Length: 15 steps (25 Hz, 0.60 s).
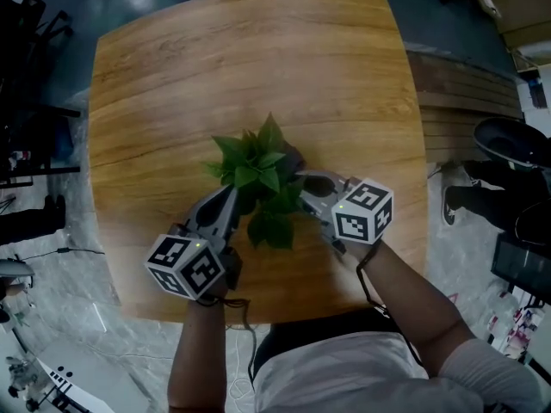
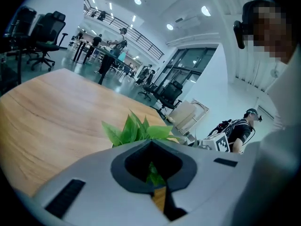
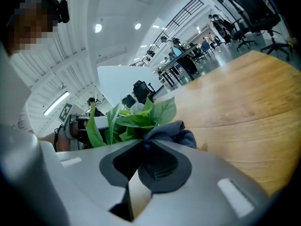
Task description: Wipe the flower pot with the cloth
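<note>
The plant (image 1: 258, 175) stands mid-table, and its green leaves hide the flower pot from above. My left gripper (image 1: 234, 198) reaches under the leaves from the near left. Its jaws are closed together at the plant's base, and the pot rim is out of sight. In the left gripper view the leaves (image 2: 136, 131) rise just past the left gripper (image 2: 150, 141). My right gripper (image 1: 301, 179) comes in from the near right, shut on a dark grey-blue cloth (image 1: 294, 162). In the right gripper view the cloth (image 3: 171, 132) bunches at the right gripper (image 3: 143, 142), pressed beside the leaves (image 3: 136, 119).
The round-cornered wooden table (image 1: 258, 58) spreads wide behind the plant. A slatted wooden bench (image 1: 465, 101) adjoins its right side. A person's shoe (image 1: 454, 205) and a black chair (image 1: 508, 140) are on the floor at right. Office chairs (image 2: 42, 27) stand far off.
</note>
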### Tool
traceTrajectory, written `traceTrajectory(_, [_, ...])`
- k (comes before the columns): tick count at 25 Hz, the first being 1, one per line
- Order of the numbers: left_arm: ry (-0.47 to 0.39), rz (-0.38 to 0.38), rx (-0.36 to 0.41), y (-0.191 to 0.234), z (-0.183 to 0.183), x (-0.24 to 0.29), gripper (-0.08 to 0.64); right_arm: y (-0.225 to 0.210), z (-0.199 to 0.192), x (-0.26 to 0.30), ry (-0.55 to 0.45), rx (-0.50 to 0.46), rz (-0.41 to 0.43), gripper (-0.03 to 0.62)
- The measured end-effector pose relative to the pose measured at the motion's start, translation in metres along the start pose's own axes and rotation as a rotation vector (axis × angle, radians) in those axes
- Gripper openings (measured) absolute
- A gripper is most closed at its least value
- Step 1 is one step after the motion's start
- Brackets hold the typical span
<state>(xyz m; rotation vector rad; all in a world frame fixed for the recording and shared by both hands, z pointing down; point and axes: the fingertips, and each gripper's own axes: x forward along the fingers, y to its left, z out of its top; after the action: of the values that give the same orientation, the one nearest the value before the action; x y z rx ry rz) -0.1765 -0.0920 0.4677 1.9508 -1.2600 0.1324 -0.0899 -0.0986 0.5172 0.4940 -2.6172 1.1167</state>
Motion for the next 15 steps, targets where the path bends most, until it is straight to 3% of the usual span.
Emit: traceTrajectory(15, [0.013, -0.071, -0.061, -0.020, -0.025, 0.030, 0.000, -0.031, -0.032, 0.029, 0.035, 0.034, -0.024, 0.048])
